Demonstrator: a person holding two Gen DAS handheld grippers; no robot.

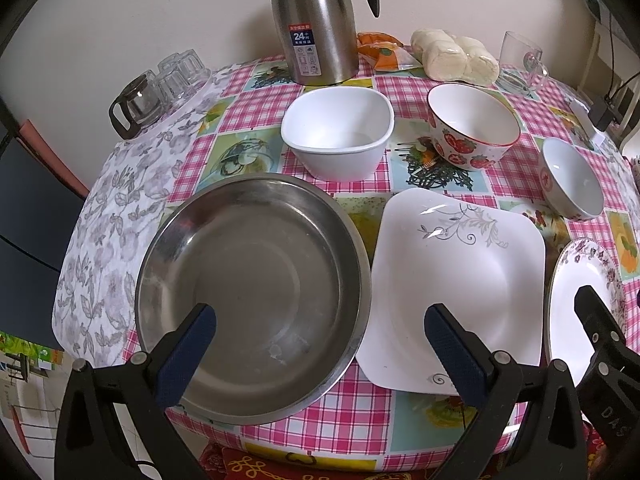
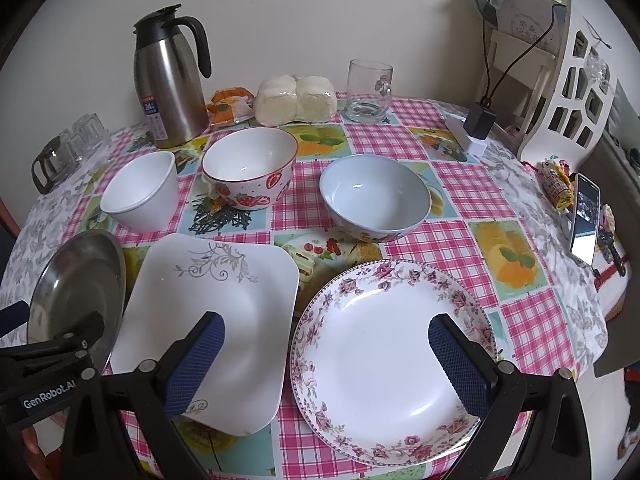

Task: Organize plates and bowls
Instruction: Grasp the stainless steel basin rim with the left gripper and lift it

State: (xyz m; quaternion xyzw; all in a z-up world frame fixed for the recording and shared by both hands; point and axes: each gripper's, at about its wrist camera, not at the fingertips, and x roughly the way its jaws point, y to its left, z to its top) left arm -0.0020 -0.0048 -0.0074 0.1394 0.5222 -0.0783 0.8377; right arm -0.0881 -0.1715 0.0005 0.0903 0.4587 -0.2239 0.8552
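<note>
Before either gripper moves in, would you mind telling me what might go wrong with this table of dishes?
1. The square white plate sits tight against the steel basin, and may overlap it; lifting one could drag the other.
2. The floral round plate lies near the table's front edge, so a nudge from the open right gripper might slide it off.
3. The left gripper, also open, may slip on the basin's smooth rim.

Pink-checked tablecloth (image 2: 400, 136) — strawberry-print bowl (image 2: 250, 168), pink-floral plate (image 2: 394, 360).

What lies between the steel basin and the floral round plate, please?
The square white plate sits between the steel basin and floral round plate, clearest in the right wrist view.
</note>
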